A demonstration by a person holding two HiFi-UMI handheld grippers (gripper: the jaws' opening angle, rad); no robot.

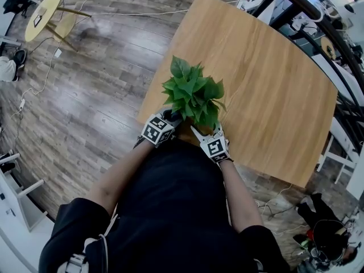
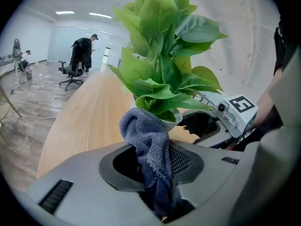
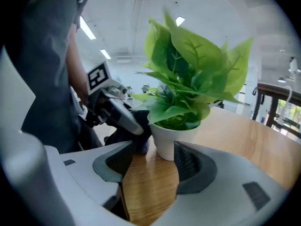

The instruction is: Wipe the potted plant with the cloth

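Observation:
A leafy green plant (image 1: 193, 92) in a white pot (image 3: 175, 140) stands near the front edge of the wooden table (image 1: 267, 90). My left gripper (image 1: 169, 118) is shut on a dark blue-grey cloth (image 2: 149, 147), whose bunched top sits against the pot's rim (image 2: 175, 122) under the lowest leaves. My right gripper (image 3: 148, 166) stands open just short of the pot, with only bare tabletop between its jaws. In the head view it (image 1: 206, 133) sits at the plant's near right side, the left gripper at its near left.
The table's front edge (image 1: 187, 144) lies right under both grippers. Wooden floor (image 1: 85, 95) spreads to the left, with a small round yellow table (image 1: 45, 13) far off. Dark railing (image 1: 318, 33) and chairs stand beyond the table on the right.

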